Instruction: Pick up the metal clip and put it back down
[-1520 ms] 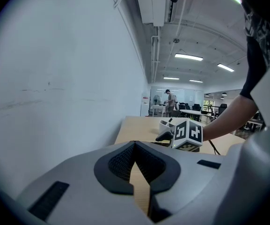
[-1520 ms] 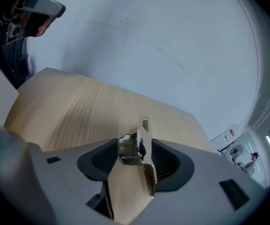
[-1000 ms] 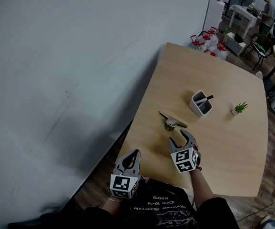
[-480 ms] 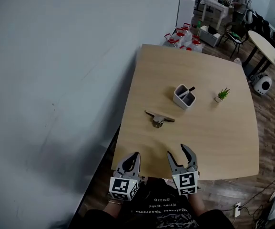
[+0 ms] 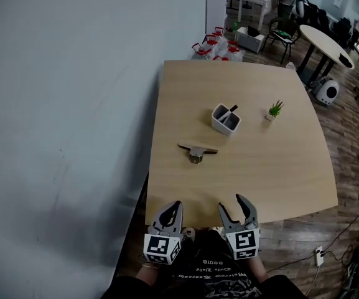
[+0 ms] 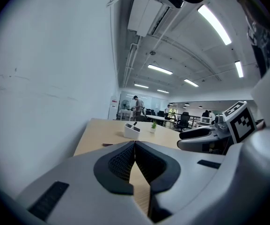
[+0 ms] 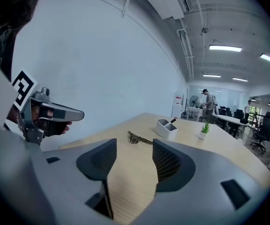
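Note:
The metal clip (image 5: 196, 151) lies flat on the wooden table (image 5: 272, 179), left of its middle; it also shows small in the right gripper view (image 7: 137, 138) and as a dark sliver in the left gripper view (image 6: 107, 145). My left gripper (image 5: 172, 207) hovers at the table's near edge, shut with nothing between its jaws (image 6: 135, 144). Beside it, my right gripper (image 5: 238, 204) stands open and empty (image 7: 135, 154), also at the near edge. Both are well short of the clip.
A white pen holder (image 5: 226, 118) with a dark pen stands beyond the clip, a small potted plant (image 5: 274, 110) to its right. A wall (image 5: 73, 104) runs along the table's left side. Bottles with red caps (image 5: 216, 42) sit on the floor past the far edge.
My right gripper has drawn back from near the clip to the table's near edge. The head view has shifted, so the table now sits further left and more square. The clip lies unmoved.

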### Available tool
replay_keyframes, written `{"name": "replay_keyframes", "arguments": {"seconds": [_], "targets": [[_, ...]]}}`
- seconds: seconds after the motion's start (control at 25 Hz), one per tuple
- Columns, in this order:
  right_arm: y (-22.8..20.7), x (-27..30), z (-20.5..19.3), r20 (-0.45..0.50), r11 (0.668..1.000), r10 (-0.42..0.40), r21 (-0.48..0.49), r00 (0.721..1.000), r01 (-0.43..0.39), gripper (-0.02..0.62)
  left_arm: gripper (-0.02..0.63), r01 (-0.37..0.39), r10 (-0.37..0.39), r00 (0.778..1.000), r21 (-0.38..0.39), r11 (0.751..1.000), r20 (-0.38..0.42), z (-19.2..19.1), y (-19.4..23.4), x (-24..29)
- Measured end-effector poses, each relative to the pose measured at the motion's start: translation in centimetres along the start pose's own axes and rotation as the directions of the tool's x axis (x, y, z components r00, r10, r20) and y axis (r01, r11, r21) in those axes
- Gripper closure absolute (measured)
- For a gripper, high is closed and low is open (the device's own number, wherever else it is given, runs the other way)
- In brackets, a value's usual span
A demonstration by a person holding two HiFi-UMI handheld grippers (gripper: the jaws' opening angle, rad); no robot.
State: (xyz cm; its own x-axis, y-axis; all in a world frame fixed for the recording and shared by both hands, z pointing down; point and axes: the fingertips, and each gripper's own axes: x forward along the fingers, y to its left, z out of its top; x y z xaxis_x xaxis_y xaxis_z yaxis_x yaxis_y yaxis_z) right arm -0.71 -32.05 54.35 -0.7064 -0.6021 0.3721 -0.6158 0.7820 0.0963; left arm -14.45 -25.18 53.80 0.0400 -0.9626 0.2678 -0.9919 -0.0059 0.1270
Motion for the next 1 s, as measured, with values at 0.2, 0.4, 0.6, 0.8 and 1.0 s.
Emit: {"name": "replay_keyframes", "arguments": {"seconds": [0.2,0.4,0.6,0.8,1.0], "targets": [[0.0,0.1,0.4,0.014,1.0,0.011,0.01,1.0,-0.011,0.366,0.597,0.031,-0.031,1.0,0.012,0.999,0.001,0.3,-0.7,0.2],[0.8,0.3,0.7,0.026,0.999,0.054,0.006,0.998,-0.054,0.486,0.597,0.071,-0.07,0.997,-0.051,0.996,0.03,1.3,-1.3,0.5],[1.1,0.6,1.0,0.035,0.998,0.064,-0.019,0.997,-0.064,0.56,0.597,0.08,-0.08,0.997,-0.017,0.997,0.019,1.0,-1.8,0.8],[1.2,0.9,1.2,0.024,0.996,0.079,-0.04,0.997,-0.078,0.58,0.597,0.122,-0.121,0.993,0.055,0.991,-0.017,0.6,-3.1,1.4],[1.0,1.2,1.2,0.024,0.995,0.09,-0.033,0.996,-0.09,0.581,0.597,0.147,-0.146,0.989,0.059,0.987,-0.027,0.1,-3.6,2.3]]}}
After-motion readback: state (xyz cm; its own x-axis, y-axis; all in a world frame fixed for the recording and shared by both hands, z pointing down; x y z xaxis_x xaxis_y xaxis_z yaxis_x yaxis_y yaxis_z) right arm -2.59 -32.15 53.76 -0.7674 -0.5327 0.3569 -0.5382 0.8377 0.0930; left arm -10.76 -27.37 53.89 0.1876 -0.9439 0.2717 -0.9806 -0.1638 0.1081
